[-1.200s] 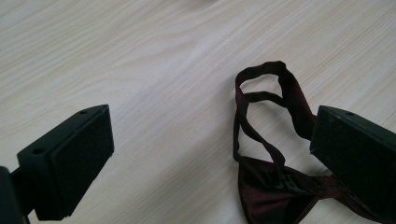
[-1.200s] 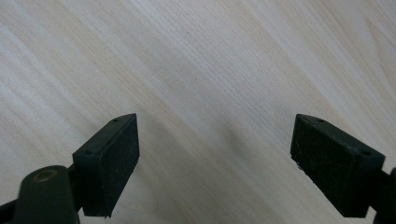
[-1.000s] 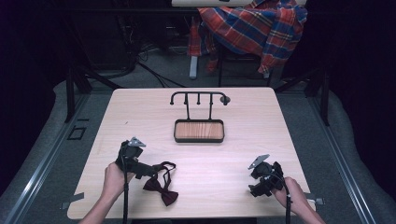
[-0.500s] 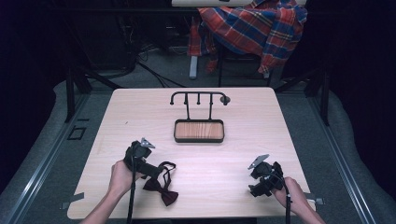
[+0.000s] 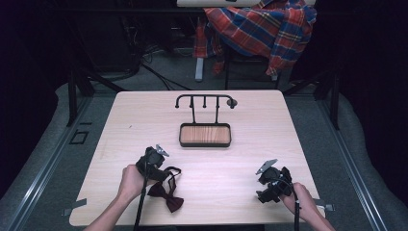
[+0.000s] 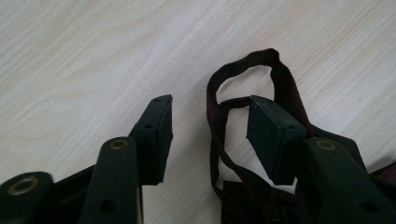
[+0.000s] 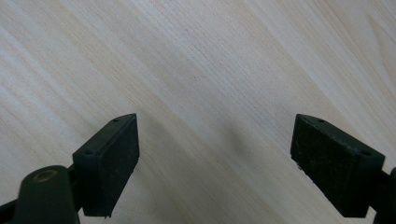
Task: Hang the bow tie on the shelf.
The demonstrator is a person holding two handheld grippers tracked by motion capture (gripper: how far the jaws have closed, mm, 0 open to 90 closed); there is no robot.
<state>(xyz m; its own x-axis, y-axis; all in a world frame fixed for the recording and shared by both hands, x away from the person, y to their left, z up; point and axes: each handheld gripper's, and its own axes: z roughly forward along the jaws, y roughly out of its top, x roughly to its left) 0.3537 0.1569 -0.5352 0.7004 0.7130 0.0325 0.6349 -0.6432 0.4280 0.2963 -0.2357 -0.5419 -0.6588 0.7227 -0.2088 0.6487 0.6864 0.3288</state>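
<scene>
A: Where's the bow tie [image 5: 166,196]?

B: On the desk [image 5: 240,115], near the front edge on the person's left. The dark red bow lies flat, and its thin strap [image 6: 243,84] curls away from it in a loop toward the middle of the desk.

A: And the left tool [image 6: 208,116]?

B: Right over the strap. In the left gripper view the loop lies partly between the jaws: one band runs down the gap, close to the right-hand pad [image 6: 268,135], while the other pad stands over bare wood. The jaws have just been closing, but there is a clear gap on both sides of the strap, so they are not pressing it. Released, then, with the strap between them.

A: From above?

B: The left hand [image 5: 130,180] holds the tool low over the desk, just behind the bow, with its cable trailing back to the front edge.

A: The right tool [image 7: 215,154]?

B: Wide apart and grasping nothing, its pads over plain wood. In the high view it sits near the front right corner [image 5: 272,183], well apart from the bow tie.

A: Anything else on the desk?

B: A small tray [image 5: 181,134] with a wooden floor sits in the middle, and a black rack [image 5: 204,98] with hooks rises just behind it. Both are well clear of the tools. Beyond the desk, a plaid shirt [image 5: 260,29] hangs over a chair.
</scene>
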